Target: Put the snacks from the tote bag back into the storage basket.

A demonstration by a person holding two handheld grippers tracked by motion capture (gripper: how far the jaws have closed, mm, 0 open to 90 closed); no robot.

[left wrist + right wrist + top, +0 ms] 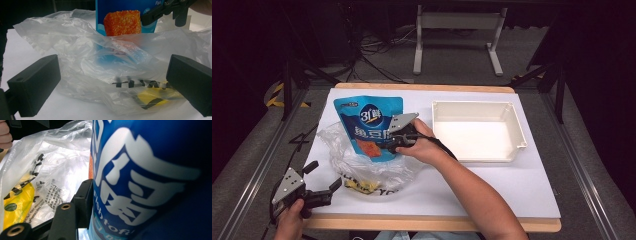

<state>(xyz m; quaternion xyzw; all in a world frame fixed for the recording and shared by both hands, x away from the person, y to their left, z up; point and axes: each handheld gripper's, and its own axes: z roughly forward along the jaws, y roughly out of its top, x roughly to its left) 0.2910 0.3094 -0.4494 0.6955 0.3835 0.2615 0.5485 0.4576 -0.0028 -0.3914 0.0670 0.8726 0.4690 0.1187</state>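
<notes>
Right gripper [393, 141] has its fingers clenched on the right edge of the blue pouch [371, 125], which stands upright with its bottom end inside the mouth of the clear plastic bag [362, 167] at the left-middle of the bench [512, 185]; in the right gripper view one black finger [83, 202] presses flat against the pouch face, so the grip looks made. Judgement: the pouch is grasped but not yet clear of the bag, and the likely remaining work is to lift it out and set it in the empty white tray [521, 131] just to the right, well apart from the bag. Whether the pouch is going in or coming out can't be told from this moment alone. Left gripper [319, 180] sits at the near-left bench corner with fingers released, wide apart, pointing at the bag's near edge but not touching it; in the left gripper view the bag lies between and beyond the two black fingers [35, 87], nothing pinched. Something yellow [362, 186] lies in the bag bottom, too crumpled to identify. Writing: the pouch shows large white Chinese characters with a round "31" style logo up top, and "Fish tofu" in small white Latin letters, readable in the right gripper view; picture of an orange breaded cube [122, 23] on the front. The bag carries black print, partly "T" and "A" shapes, otherwise unreadable.
</notes>
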